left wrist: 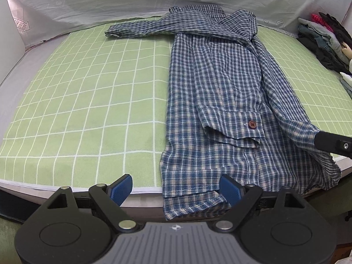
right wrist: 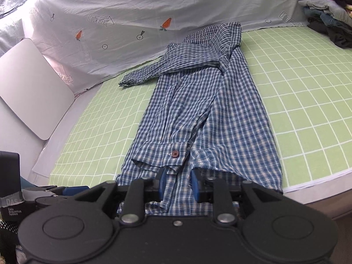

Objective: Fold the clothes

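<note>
Showing white board point(right wrist: 33, 88) only from right wrist, plaid shirt point(left wrist: 220, 88) in both

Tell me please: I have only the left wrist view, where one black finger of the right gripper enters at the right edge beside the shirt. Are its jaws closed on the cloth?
Observer: No. The right wrist view shows the right gripper with its blue pads apart, and cloth of the checked shirt in the gap.
Operator: Is anything there that I cannot see?
Observer: Yes. A black box labelled Data Acquisition System stands in the lower left corner of that view.
</note>
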